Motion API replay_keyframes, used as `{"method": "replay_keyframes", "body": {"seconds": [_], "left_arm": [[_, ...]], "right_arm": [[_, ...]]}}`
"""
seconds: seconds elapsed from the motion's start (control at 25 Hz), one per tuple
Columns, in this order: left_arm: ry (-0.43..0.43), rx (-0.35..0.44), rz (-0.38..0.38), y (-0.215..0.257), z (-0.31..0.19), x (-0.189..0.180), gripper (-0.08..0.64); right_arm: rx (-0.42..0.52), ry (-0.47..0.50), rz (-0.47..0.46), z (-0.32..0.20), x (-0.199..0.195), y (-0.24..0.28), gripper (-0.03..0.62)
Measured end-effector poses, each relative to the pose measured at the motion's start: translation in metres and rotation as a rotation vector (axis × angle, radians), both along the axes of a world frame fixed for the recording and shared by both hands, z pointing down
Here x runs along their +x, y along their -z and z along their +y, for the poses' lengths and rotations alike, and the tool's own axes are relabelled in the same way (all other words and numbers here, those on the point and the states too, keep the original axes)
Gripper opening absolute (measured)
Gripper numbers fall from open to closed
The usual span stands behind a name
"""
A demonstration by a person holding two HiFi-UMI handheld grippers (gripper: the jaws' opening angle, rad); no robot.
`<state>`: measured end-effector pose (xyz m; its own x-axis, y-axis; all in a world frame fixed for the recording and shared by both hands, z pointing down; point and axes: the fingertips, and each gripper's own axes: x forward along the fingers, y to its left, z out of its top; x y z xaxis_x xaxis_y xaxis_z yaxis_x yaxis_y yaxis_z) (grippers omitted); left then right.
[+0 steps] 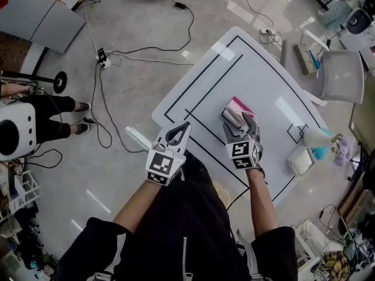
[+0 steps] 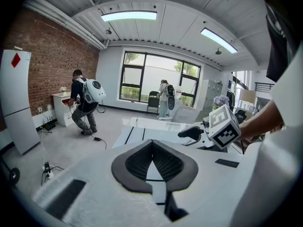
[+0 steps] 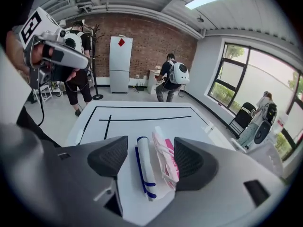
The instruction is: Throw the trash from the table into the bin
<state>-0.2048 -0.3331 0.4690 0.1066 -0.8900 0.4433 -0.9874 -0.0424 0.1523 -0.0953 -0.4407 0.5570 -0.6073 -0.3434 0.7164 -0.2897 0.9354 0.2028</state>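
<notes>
The trash is a white wrapper with blue stripes [image 3: 144, 167] and a pink-and-white packet [image 3: 166, 159], lying side by side on the white table [image 3: 142, 112]. From the head view they show as one small pink-and-white bundle [image 1: 237, 110]. My right gripper [image 3: 150, 162] [image 1: 240, 123] points down at them, open, with both pieces between its jaws. The packet lies close to the right-hand pad [image 3: 189, 162]; the wrapper is apart from the other pad. My left gripper [image 1: 177, 134] [image 2: 152, 145] hovers at the table's near left edge, shut and empty.
The table [image 1: 258, 75] has black lines taped on it. At its right end stand a white tray [image 1: 302, 160] and a vase with flowers [image 1: 321, 138], with a white chair [image 1: 343, 75] beyond. Cables [image 1: 146, 50] trail over the floor, and a person [image 1: 53, 117] stands at the left.
</notes>
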Motion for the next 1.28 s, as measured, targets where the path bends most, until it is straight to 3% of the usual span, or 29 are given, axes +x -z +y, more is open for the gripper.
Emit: {"method": "replay_keyframes", "body": {"seconds": [0.48, 0.84, 1.2, 1.28], "left_arm": [[0.048, -0.011, 0.016, -0.006, 0.013, -0.006, 0.006], [0.056, -0.015, 0.014, -0.006, 0.018, -0.009, 0.006], [0.049, -0.013, 0.014, -0.008, 0.019, -0.011, 0.006], [0.047, -0.013, 0.016, -0.009, 0.020, -0.011, 0.006]], "right_arm": [[-0.009, 0.096, 0.184, -0.005, 0.004, -0.043, 0.285], [-0.055, 0.095, 0.236, -0.005, 0.004, -0.066, 0.285], [-0.005, 0.071, 0.246, -0.011, 0.005, -0.069, 0.281], [0.018, 0.074, 0.265, -0.012, 0.006, -0.070, 0.256]]}}
